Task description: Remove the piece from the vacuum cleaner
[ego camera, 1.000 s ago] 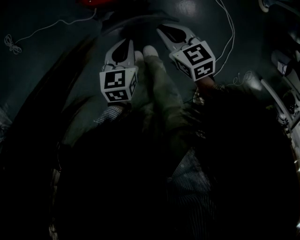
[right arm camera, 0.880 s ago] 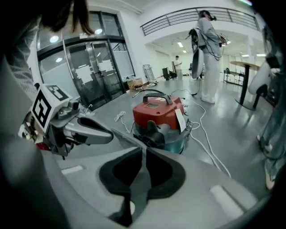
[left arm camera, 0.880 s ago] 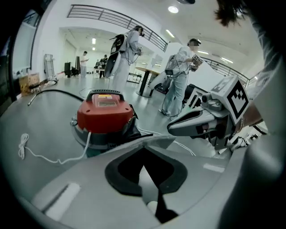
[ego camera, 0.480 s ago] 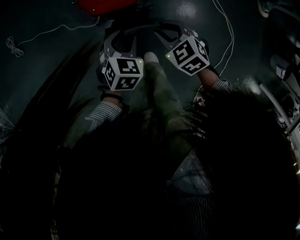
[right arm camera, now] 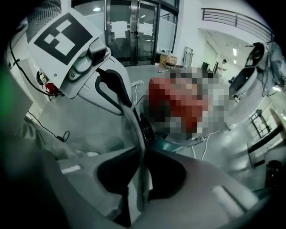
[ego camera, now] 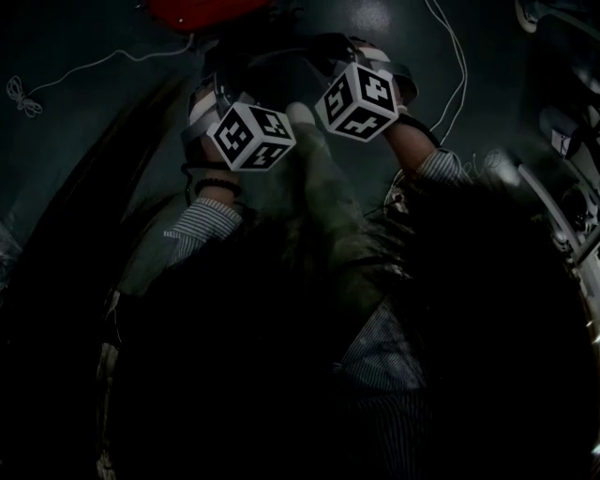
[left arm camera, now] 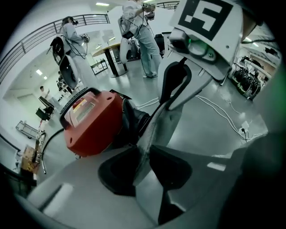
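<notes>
The red vacuum cleaner (left arm camera: 91,123) stands on the grey floor, at the top edge of the head view (ego camera: 202,11). A black part (left arm camera: 134,120) juts from its side toward me. My left gripper (left arm camera: 145,138) points at that black part. Its jaws are closing with a narrow gap, and I see nothing between them. My right gripper (left arm camera: 156,114) comes in from the right, fingers together, tips at the same black part. In the right gripper view its own jaws (right arm camera: 136,129) sit beside black ribbing (right arm camera: 146,127), with the left gripper (right arm camera: 127,105) opposite. Whether either one pinches anything is hidden.
A white cable (ego camera: 455,66) runs over the floor at the right. My own trouser leg and pale shoe tip (ego camera: 302,114) lie between the two grippers. People (left arm camera: 140,31) stand by a table far behind the vacuum cleaner. Equipment lines the right edge (ego camera: 572,131).
Both grippers have moved forward to the vacuum cleaner and tipped down. The left jaws spread wide half a second ago and have since drawn closer together.
</notes>
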Demonstrator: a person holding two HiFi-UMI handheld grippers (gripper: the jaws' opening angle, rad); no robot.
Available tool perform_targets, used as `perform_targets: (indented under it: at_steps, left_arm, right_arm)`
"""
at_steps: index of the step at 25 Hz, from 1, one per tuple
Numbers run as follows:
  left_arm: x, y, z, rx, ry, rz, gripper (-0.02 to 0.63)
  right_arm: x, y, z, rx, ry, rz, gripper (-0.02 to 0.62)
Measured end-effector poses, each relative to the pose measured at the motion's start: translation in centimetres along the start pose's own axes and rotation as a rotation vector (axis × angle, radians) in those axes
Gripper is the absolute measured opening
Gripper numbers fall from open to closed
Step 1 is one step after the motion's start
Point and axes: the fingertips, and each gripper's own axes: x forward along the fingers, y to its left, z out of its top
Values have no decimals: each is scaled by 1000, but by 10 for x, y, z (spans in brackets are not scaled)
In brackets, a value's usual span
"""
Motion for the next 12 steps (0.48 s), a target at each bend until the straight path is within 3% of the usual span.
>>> perform_targets:
  at_steps: [7,12]
  left_arm:
    - [-4,-1,0,-52,1,-49,44]
    - [-13,-11,-2,-20,3,-80,34]
  right_arm:
    - [-3,-1,2,35,8,-10,35]
    - [-8,6,1,41,13,-14,31]
